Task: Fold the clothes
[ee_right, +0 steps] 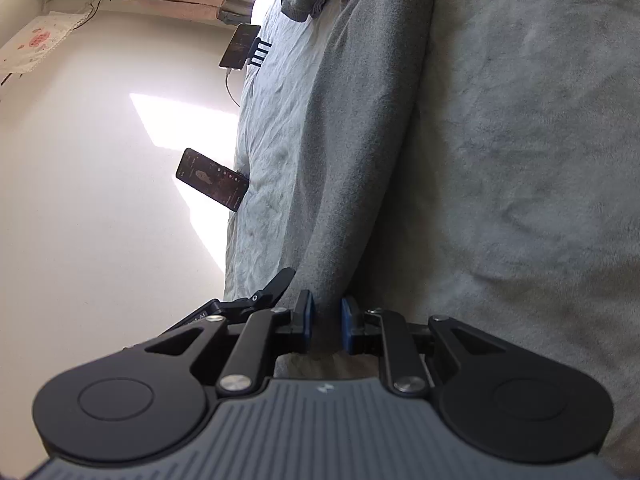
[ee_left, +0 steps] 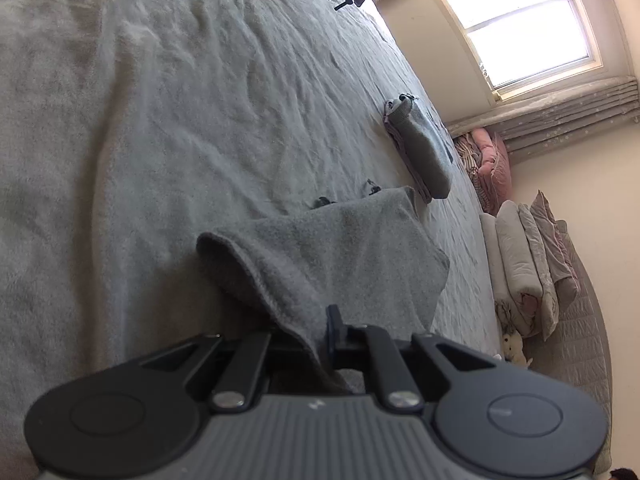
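Grey garment (ee_right: 360, 128); folded pile (ee_left: 424, 152) only leftward.

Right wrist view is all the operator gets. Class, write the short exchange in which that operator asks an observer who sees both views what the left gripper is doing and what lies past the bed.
Operator: I see only grey fabric between my own fingers. Is the left gripper holding anything?
Observer: Yes. The left gripper is shut on a hemmed edge of the grey garment, which is draped up off the bed.
Operator: What lies past the bed on that side?
Observer: A stack of pillows, grey and pink, stands on edge beside the bed, apart from the garment.
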A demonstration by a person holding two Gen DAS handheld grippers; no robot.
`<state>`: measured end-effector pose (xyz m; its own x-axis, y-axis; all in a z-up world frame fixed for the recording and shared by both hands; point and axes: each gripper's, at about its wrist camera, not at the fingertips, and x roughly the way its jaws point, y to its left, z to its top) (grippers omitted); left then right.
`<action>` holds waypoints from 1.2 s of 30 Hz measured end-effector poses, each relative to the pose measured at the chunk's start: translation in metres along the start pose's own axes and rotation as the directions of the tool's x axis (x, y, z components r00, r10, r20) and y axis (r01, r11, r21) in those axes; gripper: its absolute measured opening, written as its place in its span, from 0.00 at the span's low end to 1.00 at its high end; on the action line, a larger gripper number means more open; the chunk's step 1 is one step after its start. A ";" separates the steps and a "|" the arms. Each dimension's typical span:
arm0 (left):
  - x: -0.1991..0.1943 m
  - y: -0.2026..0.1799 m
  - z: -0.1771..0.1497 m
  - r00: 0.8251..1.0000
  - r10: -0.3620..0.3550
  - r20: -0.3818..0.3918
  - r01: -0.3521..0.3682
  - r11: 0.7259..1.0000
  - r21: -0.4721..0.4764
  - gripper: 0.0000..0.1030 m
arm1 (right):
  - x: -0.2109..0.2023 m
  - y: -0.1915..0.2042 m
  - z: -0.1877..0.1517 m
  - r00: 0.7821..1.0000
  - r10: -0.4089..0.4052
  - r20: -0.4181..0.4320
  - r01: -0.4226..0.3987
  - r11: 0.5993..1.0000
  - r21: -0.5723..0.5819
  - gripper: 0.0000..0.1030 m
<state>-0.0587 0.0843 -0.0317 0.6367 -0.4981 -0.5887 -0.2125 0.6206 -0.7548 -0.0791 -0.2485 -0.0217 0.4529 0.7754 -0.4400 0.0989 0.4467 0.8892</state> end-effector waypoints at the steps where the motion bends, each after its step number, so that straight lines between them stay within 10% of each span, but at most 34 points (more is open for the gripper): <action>1: -0.005 -0.001 -0.004 1.000 0.003 0.002 -0.003 1.000 0.008 0.08 | -0.002 0.000 -0.003 1.000 0.004 -0.009 -0.004 1.000 0.000 0.18; 10: -0.015 0.004 -0.002 0.996 0.086 -0.018 -0.081 0.979 0.188 0.24 | 0.007 -0.014 -0.015 0.994 -0.066 -0.091 0.064 0.997 -0.032 0.28; 15: -0.029 -0.009 0.018 0.994 0.107 0.027 -0.110 0.952 0.286 0.63 | -0.006 0.008 -0.007 0.991 -0.122 -0.064 0.111 0.983 -0.145 0.51; 27: 0.033 -0.043 0.091 0.986 0.085 -0.143 -0.002 0.866 0.500 0.71 | -0.001 0.021 0.037 0.962 -0.223 0.159 0.259 0.929 -0.264 0.56; 36: 0.108 -0.046 0.128 0.944 -0.008 -0.329 0.156 0.892 0.424 0.68 | 0.016 0.003 0.070 0.963 -0.215 0.163 0.247 0.946 -0.210 0.54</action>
<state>0.1142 0.0795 -0.0238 0.3590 -0.6748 -0.6447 0.2238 0.7329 -0.6425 -0.0101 -0.2662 -0.0171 0.5593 0.5777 -0.5945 0.0189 0.7081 0.7059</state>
